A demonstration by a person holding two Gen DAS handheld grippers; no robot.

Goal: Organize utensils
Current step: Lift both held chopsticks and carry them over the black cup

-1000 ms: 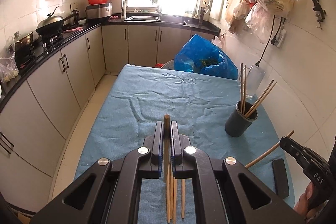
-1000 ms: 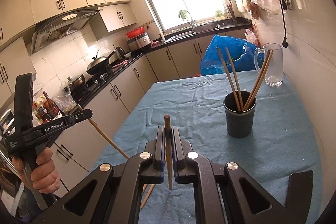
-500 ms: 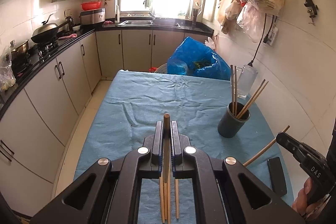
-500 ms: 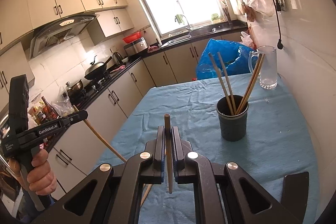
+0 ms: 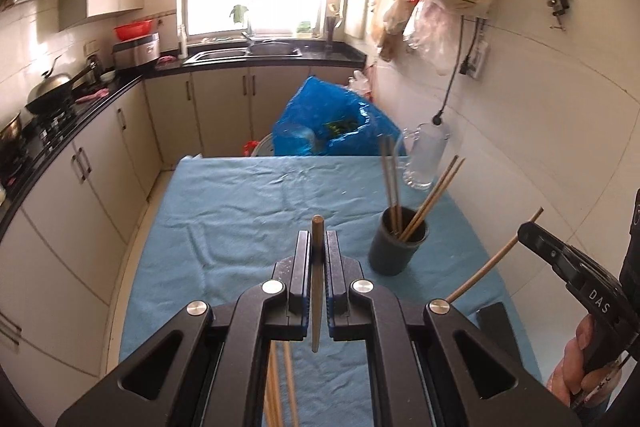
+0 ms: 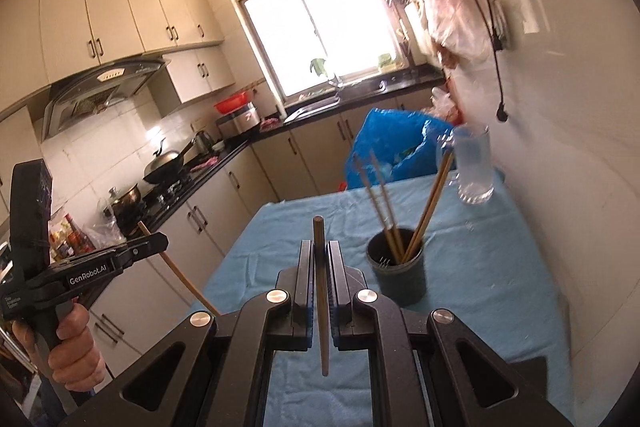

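Note:
My left gripper (image 5: 318, 239) is shut on a wooden chopstick (image 5: 317, 283) that stands up between its jaws, above the near part of the blue-clothed table (image 5: 240, 211). My right gripper (image 6: 319, 247) is likewise shut on another chopstick (image 6: 321, 299). A dark cylindrical holder (image 5: 396, 243) (image 6: 396, 271) with several chopsticks in it stands ahead and to the right of both grippers. Loose chopsticks (image 5: 280, 383) lie on the cloth under the left gripper. Each gripper shows in the other's view, the right gripper (image 5: 524, 227) at the right edge, the left gripper (image 6: 158, 239) at the left edge.
A glass mug (image 5: 424, 159) (image 6: 472, 167) stands at the table's far right by the tiled wall. A blue plastic bag (image 5: 328, 127) sits beyond the far edge. A black flat object (image 5: 496, 323) lies on the cloth near right. Cabinets and a stove counter (image 5: 60, 115) run along the left.
Both grippers have risen and drawn back with their chopsticks still clamped. The holder and table look lower and farther in both views.

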